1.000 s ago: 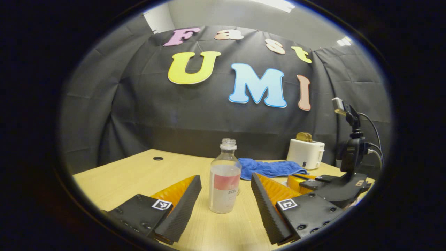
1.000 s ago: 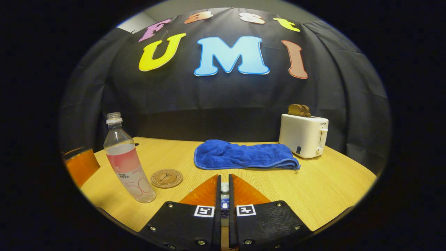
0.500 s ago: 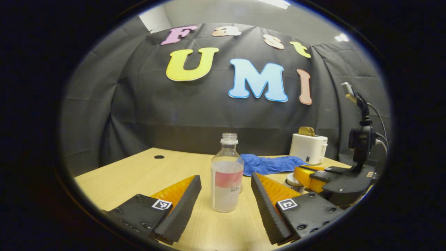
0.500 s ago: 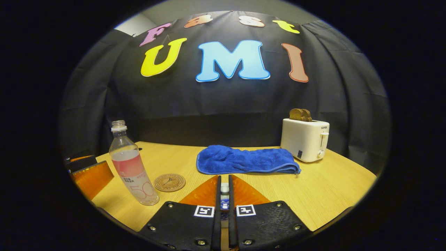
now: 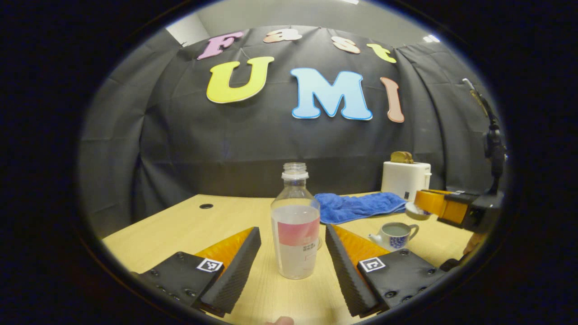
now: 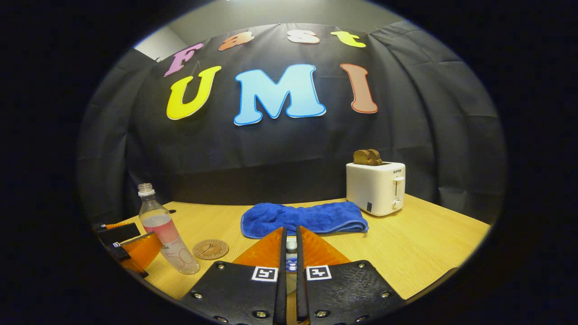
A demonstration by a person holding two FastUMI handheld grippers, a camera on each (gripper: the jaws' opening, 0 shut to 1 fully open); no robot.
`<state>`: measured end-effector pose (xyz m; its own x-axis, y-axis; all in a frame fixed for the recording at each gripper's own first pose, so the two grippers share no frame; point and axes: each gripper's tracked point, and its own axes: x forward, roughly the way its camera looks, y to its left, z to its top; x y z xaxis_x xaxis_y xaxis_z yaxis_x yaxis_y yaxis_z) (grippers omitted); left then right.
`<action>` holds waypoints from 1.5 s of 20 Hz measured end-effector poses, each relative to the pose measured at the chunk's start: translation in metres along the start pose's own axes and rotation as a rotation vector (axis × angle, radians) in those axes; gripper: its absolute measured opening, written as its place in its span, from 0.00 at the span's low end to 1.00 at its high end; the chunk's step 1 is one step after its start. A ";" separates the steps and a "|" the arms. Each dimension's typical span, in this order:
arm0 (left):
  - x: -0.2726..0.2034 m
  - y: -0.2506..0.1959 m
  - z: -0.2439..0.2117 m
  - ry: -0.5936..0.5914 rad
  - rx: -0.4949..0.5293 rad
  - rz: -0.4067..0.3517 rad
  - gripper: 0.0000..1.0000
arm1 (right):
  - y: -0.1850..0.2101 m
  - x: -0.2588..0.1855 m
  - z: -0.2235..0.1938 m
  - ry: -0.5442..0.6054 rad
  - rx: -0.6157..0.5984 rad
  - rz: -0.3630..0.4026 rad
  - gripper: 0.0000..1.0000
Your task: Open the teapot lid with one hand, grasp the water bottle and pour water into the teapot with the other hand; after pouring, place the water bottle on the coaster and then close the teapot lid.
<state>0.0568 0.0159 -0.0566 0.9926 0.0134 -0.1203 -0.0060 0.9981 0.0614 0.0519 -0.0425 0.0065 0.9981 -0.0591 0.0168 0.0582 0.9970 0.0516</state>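
The water bottle (image 5: 295,225) is clear plastic, round, with a pink band and no cap. It stands upright on the tabletop (image 5: 180,225), which is smooth, light wood with a small round hole (image 5: 206,206) far on the left. Some water fills its lower part.

The left gripper (image 5: 292,253) has its fingers (image 5: 235,266) wide apart, one on each side of the bottle. They have ridged faces and do not touch the bottle.

The teapot (image 5: 393,234) is small, round and white with blue marks. It sits to the right of the bottle with its top open. Its lid (image 5: 415,210) hangs in the air above it, pinched by the right gripper (image 6: 291,253). In the right gripper view, those fingers are almost closed, with the lid's little knob (image 6: 291,246) squeezed between them.

A flat round coaster (image 6: 210,248) with a carved pattern lies just right of the bottle. Farther back lies a soft, fluffy blue towel (image 6: 302,219), folded. A boxy white toaster (image 6: 375,188) with brown toast (image 6: 366,156) stands at the far right. A wrinkly black cloth wall (image 6: 289,149) hangs behind the tabletop.
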 end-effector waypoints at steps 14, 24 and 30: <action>0.033 -0.011 -0.017 0.034 0.071 0.004 0.89 | -0.029 -0.009 0.018 -0.041 0.105 -0.047 0.08; 0.024 0.000 0.005 0.005 0.516 0.066 0.88 | -0.042 -0.023 0.046 -0.122 0.134 -0.059 0.08; 0.023 0.003 0.016 0.006 0.779 0.049 0.87 | -0.045 -0.032 0.046 -0.124 0.154 -0.030 0.08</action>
<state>0.0812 0.0179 -0.0438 0.9927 0.0594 -0.1047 0.0387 0.6662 0.7448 0.0163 -0.0876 0.0495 0.9853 -0.1039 0.1354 0.0746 0.9757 0.2060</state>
